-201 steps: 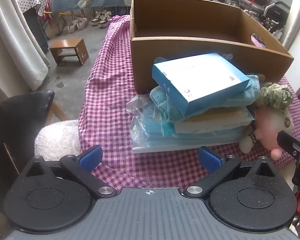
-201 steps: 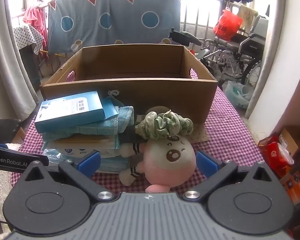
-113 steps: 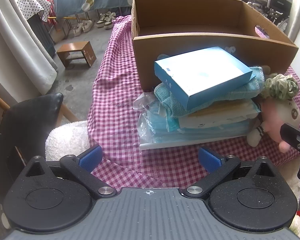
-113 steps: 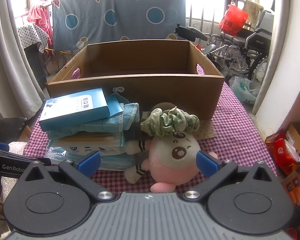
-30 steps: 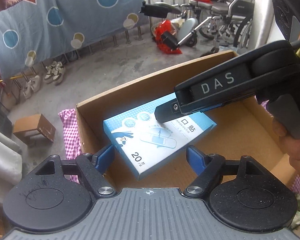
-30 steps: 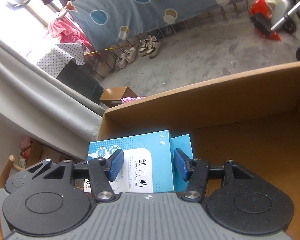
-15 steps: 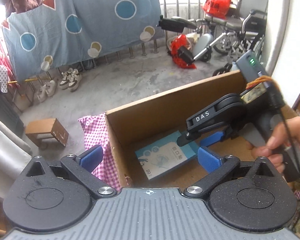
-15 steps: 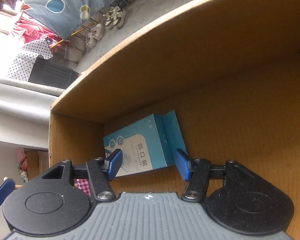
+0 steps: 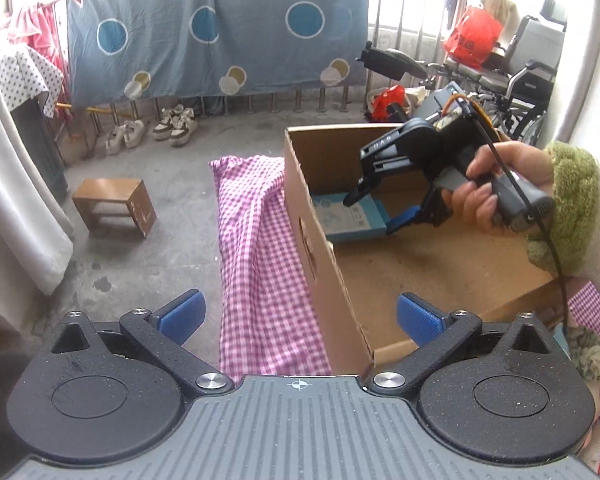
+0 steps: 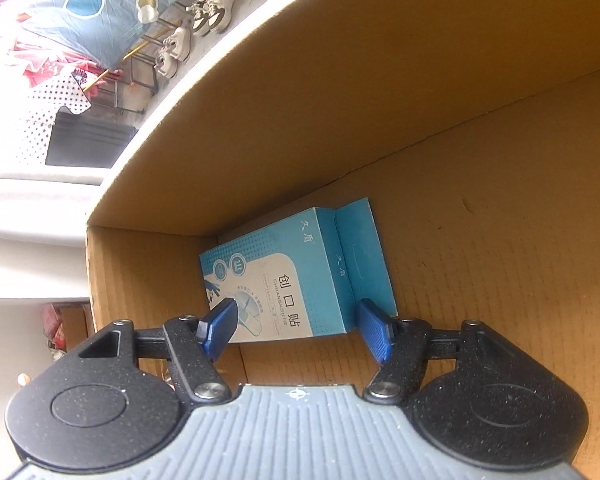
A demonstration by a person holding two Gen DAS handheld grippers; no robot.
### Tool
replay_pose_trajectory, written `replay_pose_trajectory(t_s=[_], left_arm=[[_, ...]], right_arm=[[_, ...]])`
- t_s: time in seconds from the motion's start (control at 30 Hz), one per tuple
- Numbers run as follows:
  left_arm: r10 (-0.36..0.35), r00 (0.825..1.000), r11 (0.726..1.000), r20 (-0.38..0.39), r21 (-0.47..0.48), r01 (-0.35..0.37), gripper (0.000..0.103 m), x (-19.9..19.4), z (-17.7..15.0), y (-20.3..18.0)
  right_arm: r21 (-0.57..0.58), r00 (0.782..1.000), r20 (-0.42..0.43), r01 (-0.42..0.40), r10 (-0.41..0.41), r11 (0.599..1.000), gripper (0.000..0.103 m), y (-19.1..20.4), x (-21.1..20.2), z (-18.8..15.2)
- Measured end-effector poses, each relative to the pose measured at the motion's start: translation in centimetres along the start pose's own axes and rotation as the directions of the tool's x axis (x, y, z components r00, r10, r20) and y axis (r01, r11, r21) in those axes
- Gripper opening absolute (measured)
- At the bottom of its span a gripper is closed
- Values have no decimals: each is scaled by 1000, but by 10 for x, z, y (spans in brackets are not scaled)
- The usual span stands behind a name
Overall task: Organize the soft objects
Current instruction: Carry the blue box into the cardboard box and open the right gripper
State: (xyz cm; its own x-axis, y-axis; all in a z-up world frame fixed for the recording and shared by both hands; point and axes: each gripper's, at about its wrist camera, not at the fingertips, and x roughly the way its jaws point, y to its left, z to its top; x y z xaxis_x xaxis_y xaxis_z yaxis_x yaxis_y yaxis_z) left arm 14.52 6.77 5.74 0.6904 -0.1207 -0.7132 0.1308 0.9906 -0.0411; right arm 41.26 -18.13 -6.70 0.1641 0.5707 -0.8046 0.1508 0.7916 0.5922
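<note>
The flat blue cardboard plaster box lies in the brown cardboard carton's corner, just ahead of the spread, empty right hand-held gripper. The left hand-held gripper hangs spread outside the carton.

I see a brown corrugated cardboard box, matt and faintly ribbed inside. The teal printed paperboard carton has a smooth, slightly satin face. My right gripper shows speckled matt black plastic arms, ridged blue pads and shiny metal pivot screws. A pink-and-white checked cloth looks soft and woven; the small brown wooden stool looks dull.
</note>
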Motion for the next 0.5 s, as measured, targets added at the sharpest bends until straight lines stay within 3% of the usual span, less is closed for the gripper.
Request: replay_pose_trajectory(t_s=[0.23, 0.5], left_arm=[[-60, 998, 994, -26, -88, 58, 103, 4, -30, 10], [-50, 999, 996, 3, -69, 50, 103, -3, -43, 10]], right_arm=[[70, 998, 59, -31, 27, 997, 70, -9, -1, 3], [80, 995, 97, -37, 29, 996, 70, -20, -30, -6]])
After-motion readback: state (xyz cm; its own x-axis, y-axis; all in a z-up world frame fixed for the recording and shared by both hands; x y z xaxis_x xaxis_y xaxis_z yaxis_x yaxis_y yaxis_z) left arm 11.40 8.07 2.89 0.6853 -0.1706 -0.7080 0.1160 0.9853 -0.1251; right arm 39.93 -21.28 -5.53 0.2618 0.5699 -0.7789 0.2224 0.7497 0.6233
